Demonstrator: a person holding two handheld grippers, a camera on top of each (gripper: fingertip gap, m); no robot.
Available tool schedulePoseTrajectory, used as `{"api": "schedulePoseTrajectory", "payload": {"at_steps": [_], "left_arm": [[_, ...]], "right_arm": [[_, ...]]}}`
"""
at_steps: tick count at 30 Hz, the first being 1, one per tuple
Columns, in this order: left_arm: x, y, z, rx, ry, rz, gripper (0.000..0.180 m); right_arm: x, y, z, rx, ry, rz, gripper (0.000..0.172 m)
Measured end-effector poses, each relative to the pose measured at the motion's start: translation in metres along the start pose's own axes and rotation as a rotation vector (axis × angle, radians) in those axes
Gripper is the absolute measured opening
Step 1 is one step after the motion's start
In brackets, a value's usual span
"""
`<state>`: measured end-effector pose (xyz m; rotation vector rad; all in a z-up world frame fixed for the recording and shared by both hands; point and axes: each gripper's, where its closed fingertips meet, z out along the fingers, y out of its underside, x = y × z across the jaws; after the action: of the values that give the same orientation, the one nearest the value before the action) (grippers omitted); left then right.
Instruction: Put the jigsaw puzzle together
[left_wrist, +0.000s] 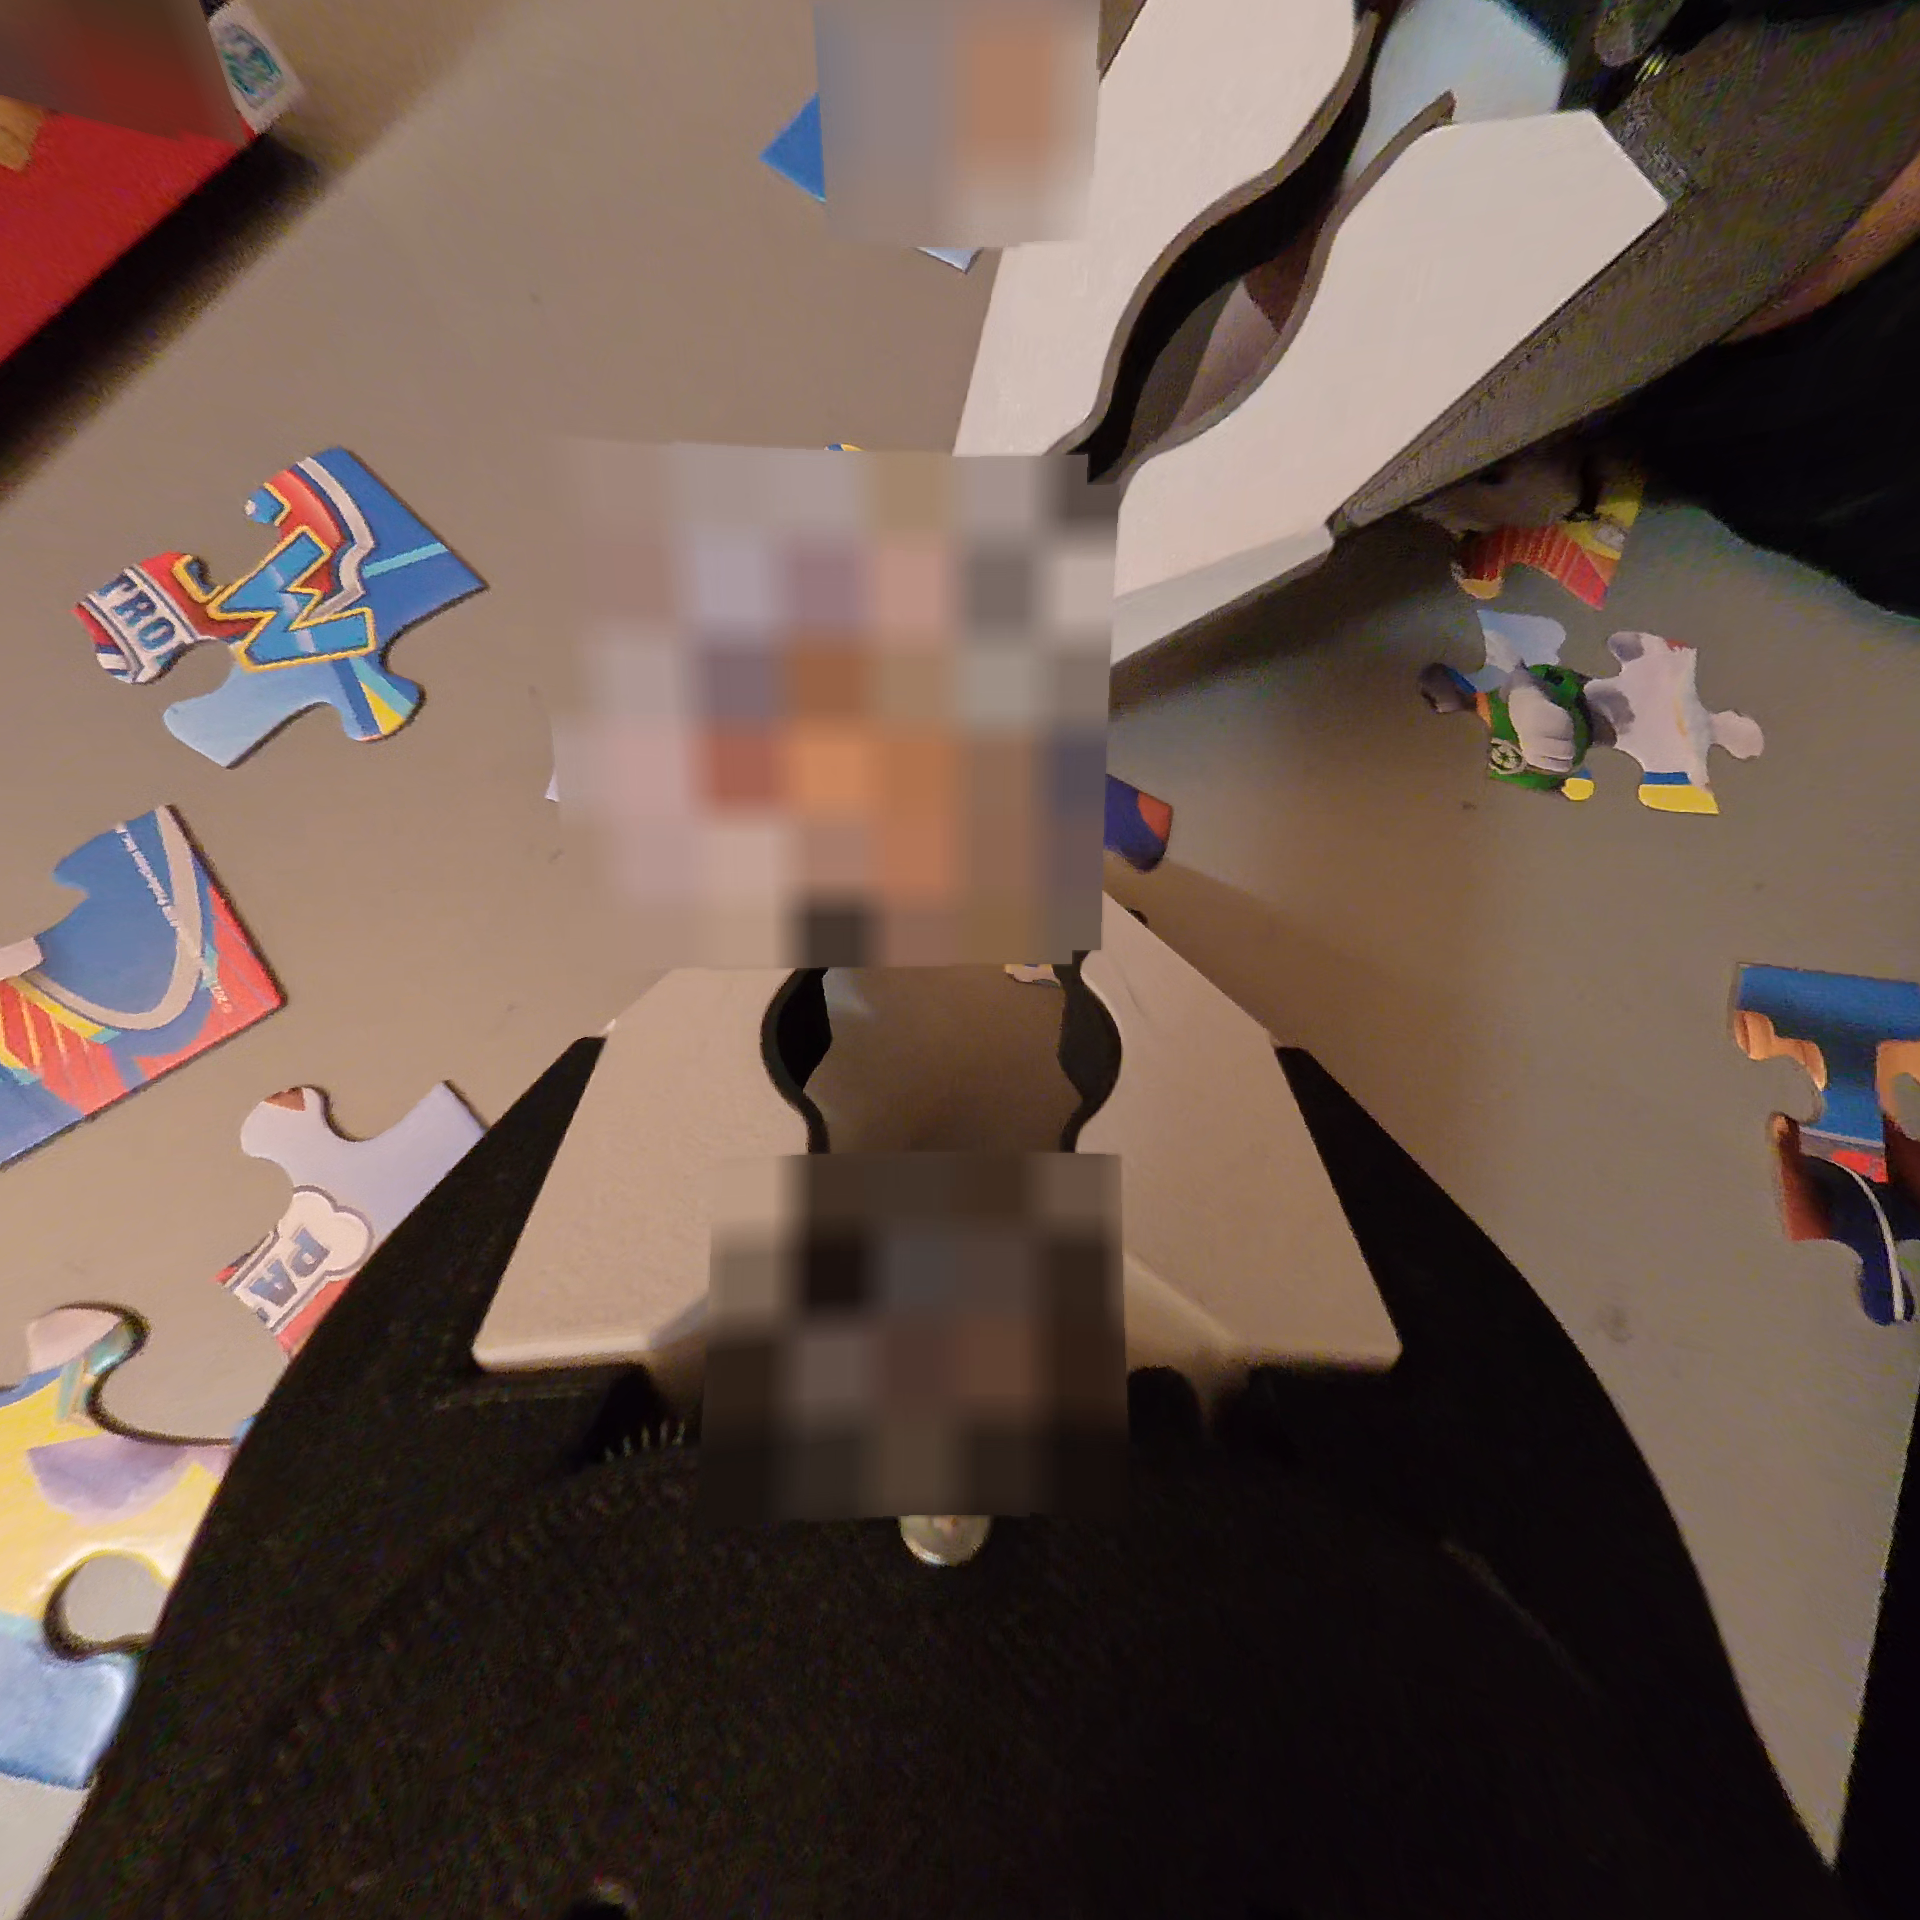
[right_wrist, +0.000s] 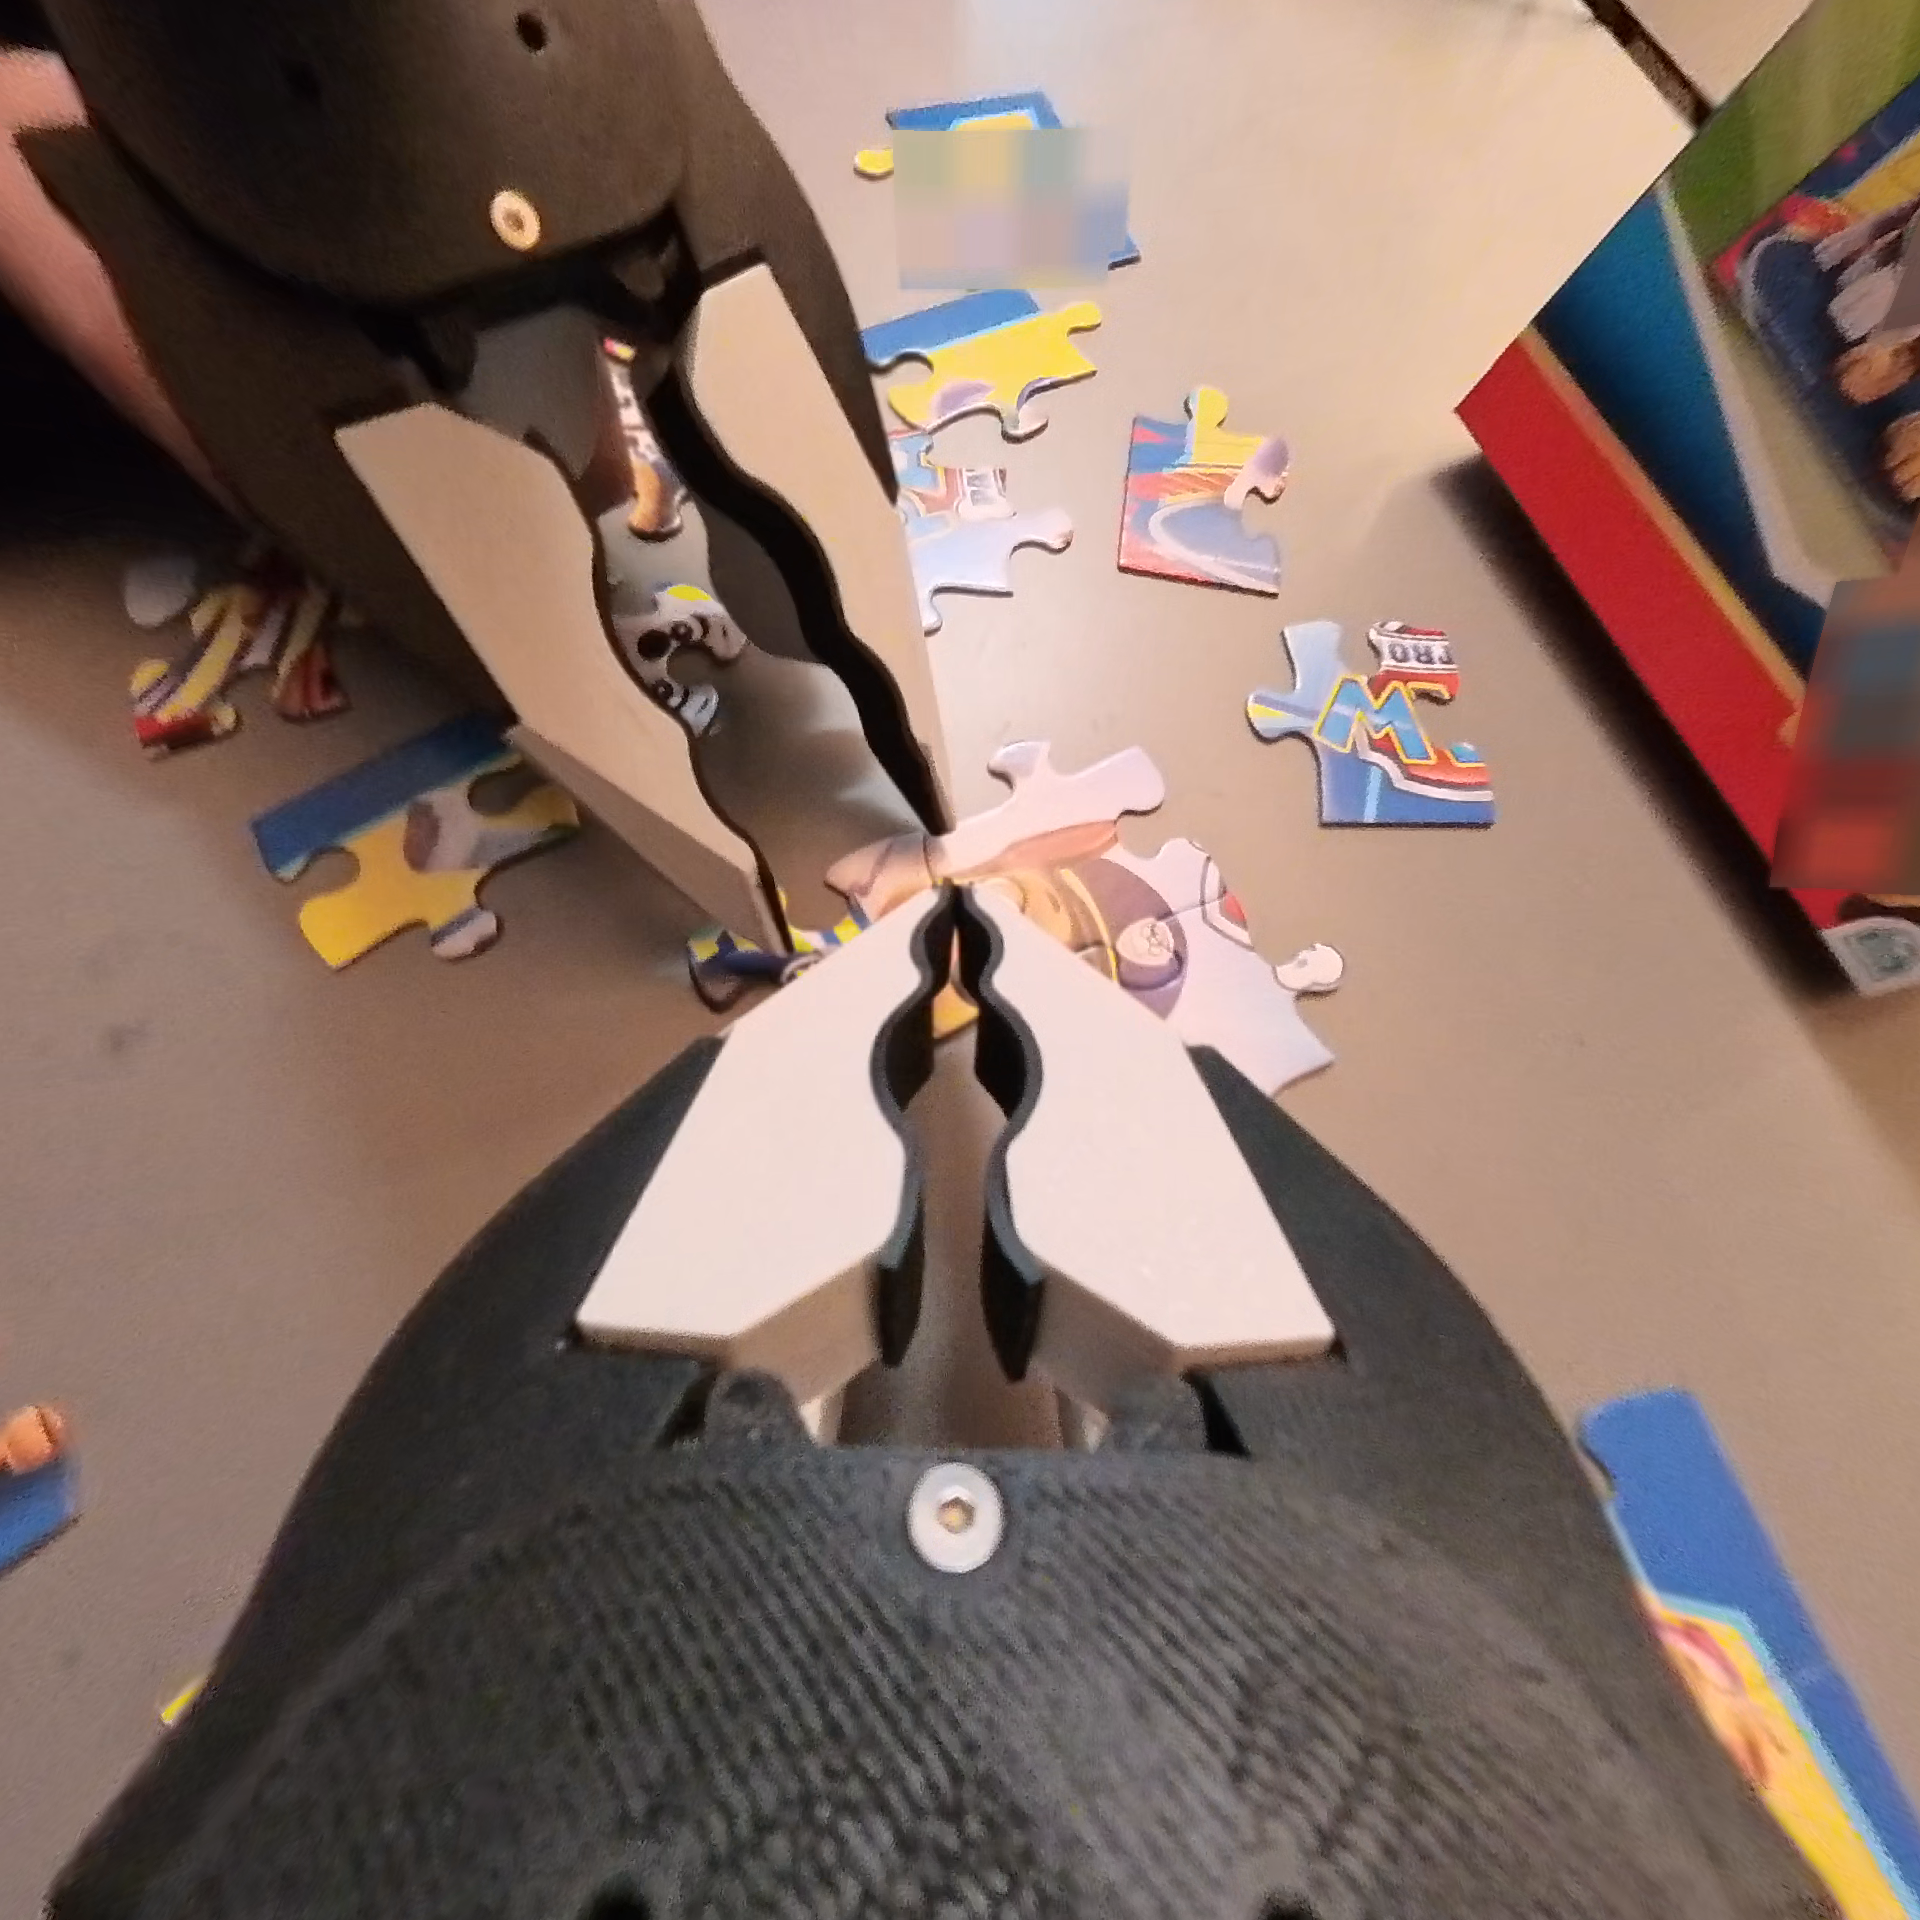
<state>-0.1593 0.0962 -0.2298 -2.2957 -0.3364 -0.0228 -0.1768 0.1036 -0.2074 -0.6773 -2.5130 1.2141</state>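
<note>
Two joined puzzle pieces (right_wrist: 1143, 914), pale with an orange and purple figure, lie flat on the grey table (right_wrist: 1455, 1143). My right gripper (right_wrist: 953, 899) is shut, and its tips meet right at the near edge of these pieces with nothing seen between the pads. It also shows in the left wrist view (left_wrist: 1091, 457), coming in from the upper right. My left gripper (right_wrist: 847, 868) comes down from the upper left with its fingers apart, and a corner of the joined pieces lies between the tips. In the left wrist view (left_wrist: 935, 997) its fingertips are hidden under a mosaic patch.
Loose pieces lie all around: a blue lettered piece (right_wrist: 1382, 727), a red and blue piece (right_wrist: 1205, 499), a yellow and blue piece (right_wrist: 405, 842) and a green one (left_wrist: 1569, 717). The red and blue puzzle box (right_wrist: 1662, 520) stands at the right.
</note>
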Motion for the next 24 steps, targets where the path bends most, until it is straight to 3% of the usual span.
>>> {"api": "schedulePoseTrajectory", "payload": {"at_steps": [6, 17, 24], "left_arm": [[-0.020, -0.003, 0.001, 0.004, -0.138, -0.006, 0.034], [-0.023, -0.002, 0.003, -0.003, -0.152, -0.012, 0.032], [-0.025, -0.002, 0.002, 0.004, -0.160, -0.009, 0.032]], "right_arm": [[0.004, 0.011, 0.018, -0.086, 0.013, 0.025, 0.000], [0.005, 0.014, 0.022, -0.076, -0.035, 0.142, 0.000], [0.029, 0.009, -0.003, -0.033, 0.087, 0.086, 0.000]]}}
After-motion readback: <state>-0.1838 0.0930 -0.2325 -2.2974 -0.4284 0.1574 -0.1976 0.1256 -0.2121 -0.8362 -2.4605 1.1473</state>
